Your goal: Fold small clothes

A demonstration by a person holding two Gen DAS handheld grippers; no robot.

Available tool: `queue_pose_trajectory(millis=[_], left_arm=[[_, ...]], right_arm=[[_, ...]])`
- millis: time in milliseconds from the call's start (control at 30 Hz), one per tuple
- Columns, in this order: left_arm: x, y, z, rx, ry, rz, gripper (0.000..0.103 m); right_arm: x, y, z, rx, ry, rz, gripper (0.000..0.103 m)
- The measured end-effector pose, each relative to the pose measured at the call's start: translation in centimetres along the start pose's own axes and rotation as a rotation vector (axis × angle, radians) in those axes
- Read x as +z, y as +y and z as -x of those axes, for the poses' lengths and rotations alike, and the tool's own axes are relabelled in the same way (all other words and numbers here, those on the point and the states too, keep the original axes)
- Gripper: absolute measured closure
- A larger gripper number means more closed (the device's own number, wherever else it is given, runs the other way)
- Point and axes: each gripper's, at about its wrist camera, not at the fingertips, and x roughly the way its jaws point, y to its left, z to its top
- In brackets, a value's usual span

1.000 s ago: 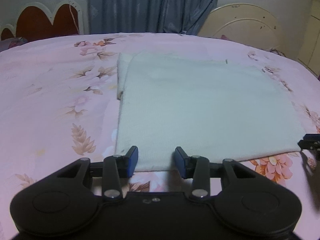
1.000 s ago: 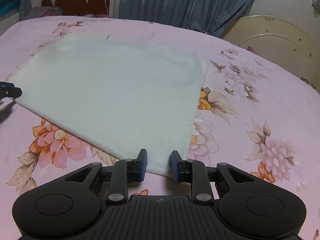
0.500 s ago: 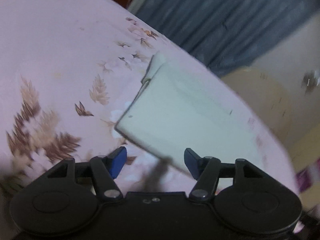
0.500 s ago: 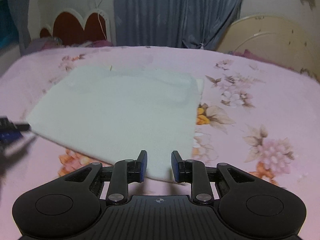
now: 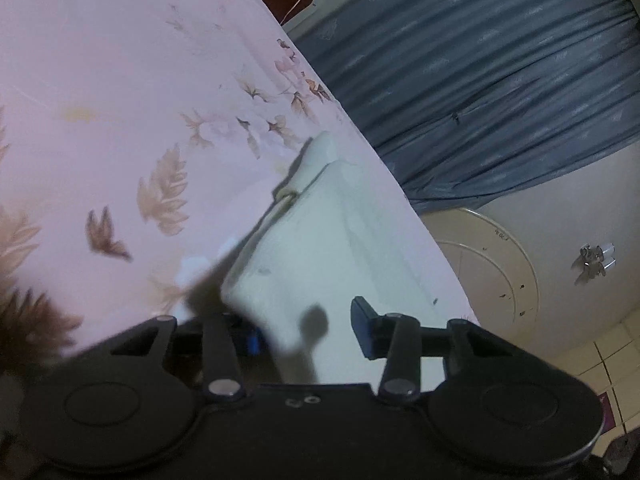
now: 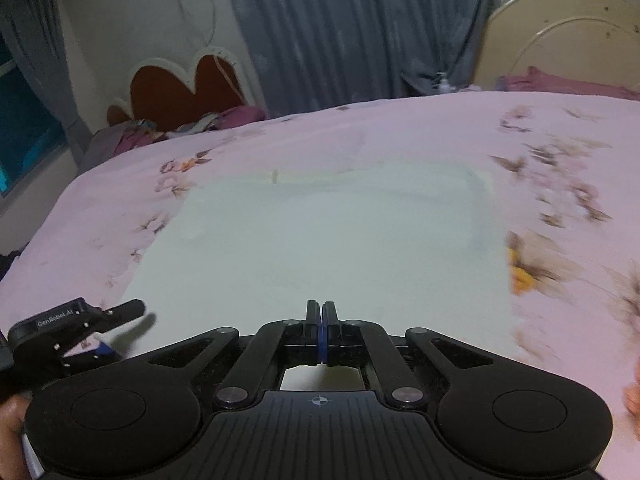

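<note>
A white folded garment (image 6: 320, 240) lies flat on the pink floral bedsheet (image 6: 520, 140). My right gripper (image 6: 322, 320) is shut, its blue pads pinched together on the garment's near edge. In the left wrist view the picture is rolled. The garment's near corner (image 5: 320, 240) sits between the jaws of my left gripper (image 5: 306, 330). The cloth drapes over one finger and hides most of it, while the other pad (image 5: 362, 320) stands apart from it. These jaws are closing. The left gripper (image 6: 124, 328) also shows at the garment's left corner in the right wrist view.
The bedsheet (image 5: 100, 120) stretches wide around the garment. A heart-shaped headboard (image 6: 180, 88), blue curtains (image 6: 340, 20) and a cream round board (image 6: 560, 32) stand beyond the bed. Bundled clothes (image 6: 180, 128) lie at the far edge. A hand (image 6: 10, 420) holds the left gripper.
The right gripper closed on the garment's near edge and rose. The left gripper rolled, widened, then narrowed around the garment's corner, which now lies over one finger.
</note>
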Motion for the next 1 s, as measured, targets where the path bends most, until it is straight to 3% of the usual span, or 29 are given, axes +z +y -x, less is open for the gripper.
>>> queue_pose_trajectory(millis=[300,433,567,767,833,900,933,967,1000], left_arm=[[1.3,0.2,-1.8,-0.012,0.016,0.015,0.078],[1.0,0.2,-1.7,-0.02,0.009,0.013,0.078],[0.4,-0.6,-2.1,0.01,-0.02,-0.015,0.076],[0.9,-0.4,-1.6,0.024,-0.017,0.024,0.075],[1.2,-0.4,-2.1,0.031,-0.03,0.005,0.075],[1.5,-0.7,-2.6,0.038,-0.031,-0.005,0.075],[1.7,-0.8,-2.9,0.039,-0.02,-0.02,0.078],[2.0,-1.0,-3.2,0.055,-0.001,-0.04,0.092],[2.2,-1.2,-3.4,0.065,0.014,-0.048,0.096]], right_arm=[[2.0,1.7,-5.5,0.007,0.035,-0.011,0.103],[1.9,1.9,-6.4,0.001,0.034,-0.022,0.103],[1.2,1.1,-7.9,-0.02,0.092,-0.045,0.103],[1.9,1.2,-6.7,0.0,0.04,-0.044,0.103],[1.4,1.0,-8.3,-0.03,0.113,-0.021,0.103],[0.9,0.7,-8.6,-0.023,0.103,-0.011,0.103],[0.8,0.7,-8.5,-0.021,0.103,-0.011,0.103],[0.8,0.6,-8.4,-0.019,0.102,-0.009,0.103],[0.7,0.5,-8.4,-0.014,0.1,-0.008,0.103]])
